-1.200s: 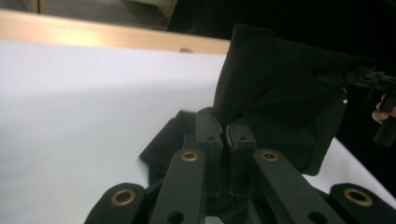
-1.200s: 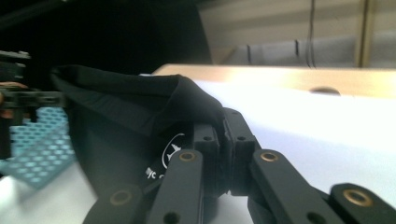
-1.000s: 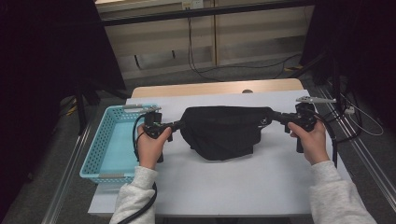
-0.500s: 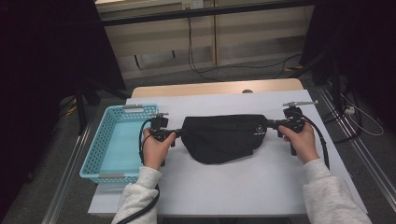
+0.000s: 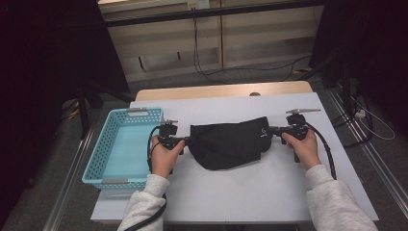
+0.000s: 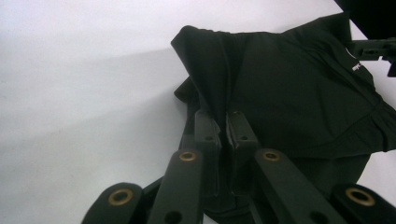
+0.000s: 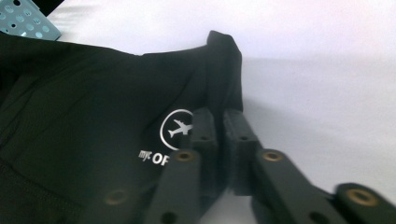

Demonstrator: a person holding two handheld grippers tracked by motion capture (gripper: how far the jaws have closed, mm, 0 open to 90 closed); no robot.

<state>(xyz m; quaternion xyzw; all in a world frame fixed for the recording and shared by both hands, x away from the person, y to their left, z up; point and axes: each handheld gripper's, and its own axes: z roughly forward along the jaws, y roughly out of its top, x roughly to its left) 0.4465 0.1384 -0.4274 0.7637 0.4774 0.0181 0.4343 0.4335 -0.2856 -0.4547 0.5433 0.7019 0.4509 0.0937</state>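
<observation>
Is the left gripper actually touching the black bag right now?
Touching. In the left gripper view, the left gripper has its jaws closed on a pinched fold of the black bag, with fabric squeezed between them.

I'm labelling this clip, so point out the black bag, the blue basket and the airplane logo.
black bag (image 5: 226, 142), high view, middle of its fabric.
blue basket (image 5: 91, 168), high view, its left wall.
airplane logo (image 7: 177, 129), right gripper view, the plane inside the white ring.

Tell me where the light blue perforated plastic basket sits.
In the high view, the light blue perforated plastic basket sits at the table's left edge, just left of the left gripper.
</observation>
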